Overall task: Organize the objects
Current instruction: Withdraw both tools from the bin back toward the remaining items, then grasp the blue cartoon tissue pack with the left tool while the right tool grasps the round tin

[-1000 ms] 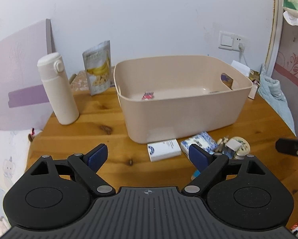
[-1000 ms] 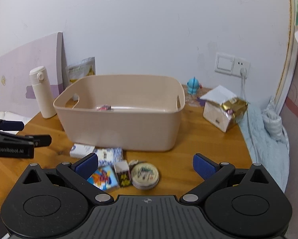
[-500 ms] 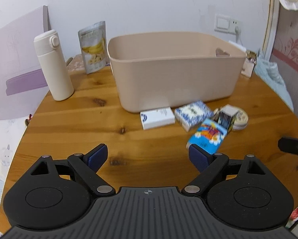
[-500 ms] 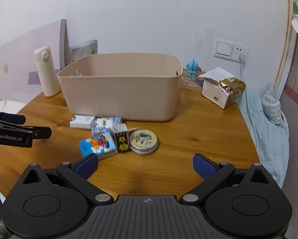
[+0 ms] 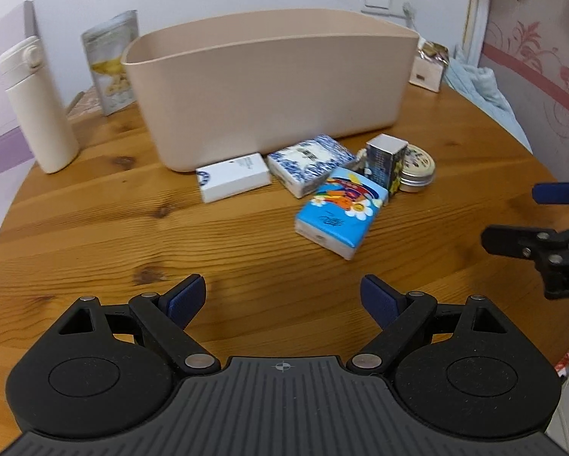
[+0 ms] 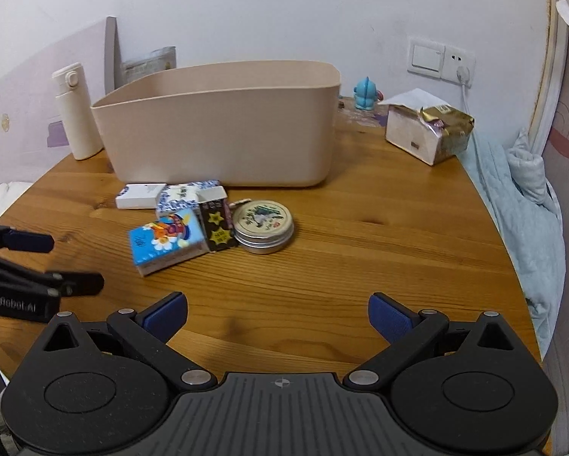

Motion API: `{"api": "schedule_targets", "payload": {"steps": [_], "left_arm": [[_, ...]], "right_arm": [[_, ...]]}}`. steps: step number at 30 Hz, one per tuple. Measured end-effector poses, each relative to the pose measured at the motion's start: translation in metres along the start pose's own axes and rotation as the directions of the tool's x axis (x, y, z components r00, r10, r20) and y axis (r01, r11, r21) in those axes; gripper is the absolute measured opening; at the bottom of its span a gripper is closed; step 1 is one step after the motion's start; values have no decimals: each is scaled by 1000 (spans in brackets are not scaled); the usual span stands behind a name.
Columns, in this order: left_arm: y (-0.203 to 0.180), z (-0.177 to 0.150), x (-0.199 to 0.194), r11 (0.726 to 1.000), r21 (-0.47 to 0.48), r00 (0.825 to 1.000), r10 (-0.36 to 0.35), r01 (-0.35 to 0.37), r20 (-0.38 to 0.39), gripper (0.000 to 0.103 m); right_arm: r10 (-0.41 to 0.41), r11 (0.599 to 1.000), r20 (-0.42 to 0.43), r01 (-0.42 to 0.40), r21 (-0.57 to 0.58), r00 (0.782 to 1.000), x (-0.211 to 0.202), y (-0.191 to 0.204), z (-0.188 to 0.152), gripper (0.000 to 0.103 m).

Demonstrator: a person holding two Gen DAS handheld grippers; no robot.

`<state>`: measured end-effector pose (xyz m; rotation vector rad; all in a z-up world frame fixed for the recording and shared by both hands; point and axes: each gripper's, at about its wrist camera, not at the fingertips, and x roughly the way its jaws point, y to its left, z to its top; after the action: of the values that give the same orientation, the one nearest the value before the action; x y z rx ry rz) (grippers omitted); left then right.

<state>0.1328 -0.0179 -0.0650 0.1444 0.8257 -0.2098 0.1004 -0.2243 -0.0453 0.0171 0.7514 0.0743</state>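
Grippers — left gripper (image 5: pixel 283 296), right gripper (image 6: pixel 278 313) — gape above table (image 5: pixel 94 228).

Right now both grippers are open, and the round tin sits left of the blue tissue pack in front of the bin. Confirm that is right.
Not quite. The round tin sits right of the blue tissue pack, with a dark little box between them; the right wrist view shows it. The rest holds: both lie in front of the bin, and the left gripper and right gripper are open.
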Motion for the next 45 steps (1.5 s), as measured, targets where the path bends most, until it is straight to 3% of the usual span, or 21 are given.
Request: {"api": "schedule_targets", "payload": {"steps": [9, 20, 33, 45], "left_arm": [[-6, 7, 17, 999, -16, 999, -47, 47, -1, 90], [-13, 17, 38, 1000, 3, 999, -29, 29, 14, 90], [-5, 28, 52, 999, -13, 998, -35, 36, 44, 90], [-3, 39, 64, 987, 90, 988, -141, 136, 57, 94]], "right_arm": [[-44, 999, -34, 45, 15, 998, 26, -9, 2, 102], [-67, 997, -46, 65, -46, 997, 51, 0, 9, 100], [-43, 999, -40, 42, -21, 998, 74, -3, 23, 99], [-20, 999, -29, 19, -49, 999, 88, 1, 36, 94]]}}
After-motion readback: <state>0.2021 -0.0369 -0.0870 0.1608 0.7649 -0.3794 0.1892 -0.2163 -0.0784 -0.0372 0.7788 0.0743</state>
